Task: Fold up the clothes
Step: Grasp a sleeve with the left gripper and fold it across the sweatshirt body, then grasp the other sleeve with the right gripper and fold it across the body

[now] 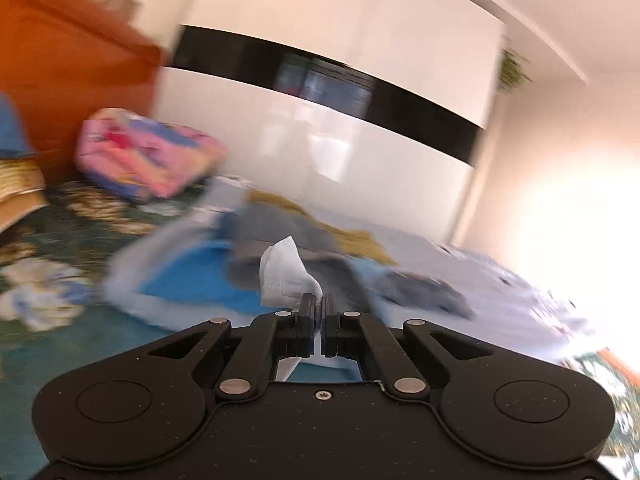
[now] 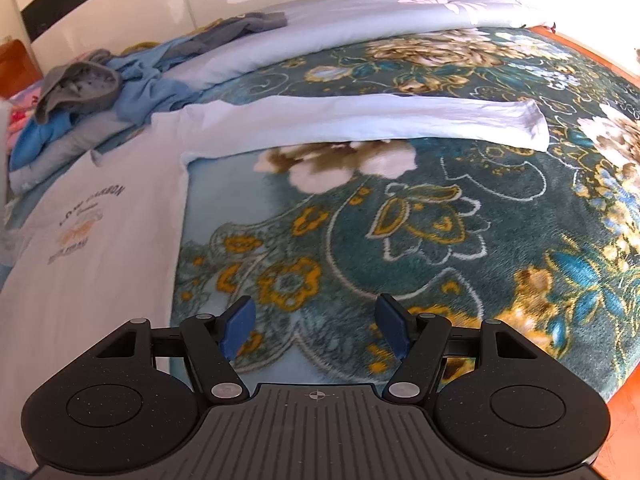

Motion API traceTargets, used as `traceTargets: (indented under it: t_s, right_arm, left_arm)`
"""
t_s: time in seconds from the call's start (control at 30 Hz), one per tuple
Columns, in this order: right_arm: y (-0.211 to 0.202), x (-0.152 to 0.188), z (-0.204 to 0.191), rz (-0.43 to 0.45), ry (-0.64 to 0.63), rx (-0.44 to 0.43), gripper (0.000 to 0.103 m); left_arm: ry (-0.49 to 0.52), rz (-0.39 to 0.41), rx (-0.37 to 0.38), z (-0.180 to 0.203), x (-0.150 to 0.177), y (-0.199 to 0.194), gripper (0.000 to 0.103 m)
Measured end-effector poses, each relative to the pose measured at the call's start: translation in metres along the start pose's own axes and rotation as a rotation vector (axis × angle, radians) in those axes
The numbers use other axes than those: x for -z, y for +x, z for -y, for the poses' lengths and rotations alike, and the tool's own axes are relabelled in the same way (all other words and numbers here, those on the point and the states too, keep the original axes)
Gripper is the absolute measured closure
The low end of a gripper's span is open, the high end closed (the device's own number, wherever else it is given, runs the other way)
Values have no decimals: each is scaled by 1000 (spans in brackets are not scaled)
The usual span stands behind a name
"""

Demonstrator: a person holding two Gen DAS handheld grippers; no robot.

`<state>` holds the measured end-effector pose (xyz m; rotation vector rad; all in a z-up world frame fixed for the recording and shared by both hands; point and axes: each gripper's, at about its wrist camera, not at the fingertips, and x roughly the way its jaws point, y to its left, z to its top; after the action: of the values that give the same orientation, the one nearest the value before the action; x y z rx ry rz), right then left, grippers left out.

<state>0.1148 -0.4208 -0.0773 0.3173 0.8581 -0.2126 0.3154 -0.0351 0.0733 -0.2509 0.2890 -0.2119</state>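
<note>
A white long-sleeved shirt [image 2: 100, 208] with a printed chest logo lies flat on the floral teal bedspread [image 2: 360, 240]. One sleeve [image 2: 380, 120] stretches out to the right. My right gripper [image 2: 316, 328] hovers open over the bedspread beside the shirt's body, nothing between its blue pads. My left gripper [image 1: 318, 308] is shut on a fold of white fabric [image 1: 284, 276] that sticks up past the fingertips; that view is blurred by motion.
A heap of blue and grey clothes [image 2: 92, 92] lies at the far left of the bed, beside a pale blue duvet [image 2: 340, 20]. A pink patterned bundle [image 1: 148, 152] sits by the orange headboard [image 1: 60, 60]. A white wardrobe [image 1: 320, 140] stands behind the bed.
</note>
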Motion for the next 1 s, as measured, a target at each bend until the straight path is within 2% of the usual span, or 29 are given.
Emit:
traceTargets:
  t_s: [0.07,0.23,0.37,0.43,0.5,0.63,0.7,0.77,0.93,1.0]
  right_arm:
    - [1,-1,2,3,-2,-3,39]
    - [1,-5,9,17,17,-7,39]
    - [-1,-5,16,13,16,3,39]
    - [-3,-4,20,13,21,13,39]
    - [-4,-2,22,16,30,19,39]
    - [-7,-2,22,20,36,33,39]
    - [-8,-4,20,27,36,37,39]
    - [-11,-7,20,45,44,34,39]
    - [-14,-23,43,118,173,-8,38]
    - [-10,-38,62,134,216,32,23]
  left_arm:
    - [20,-40,43,30,11,22,103]
    - [89,-235,125,96,69,81,103]
    - [118,-381,133,121,119,108,102]
    - [106,-438,118,122,136,112,95]
    - [93,-495,122,118,147,108,73]
    - [108,-470,184,105,140,73,55]
    - [109,-446,210,93,128,55,40]
    - [112,-419,219,77,114,33,32]
    - [85,-328,73,2,90,-31,25]
    - [107,-314,-27,-26,84,-50,23]
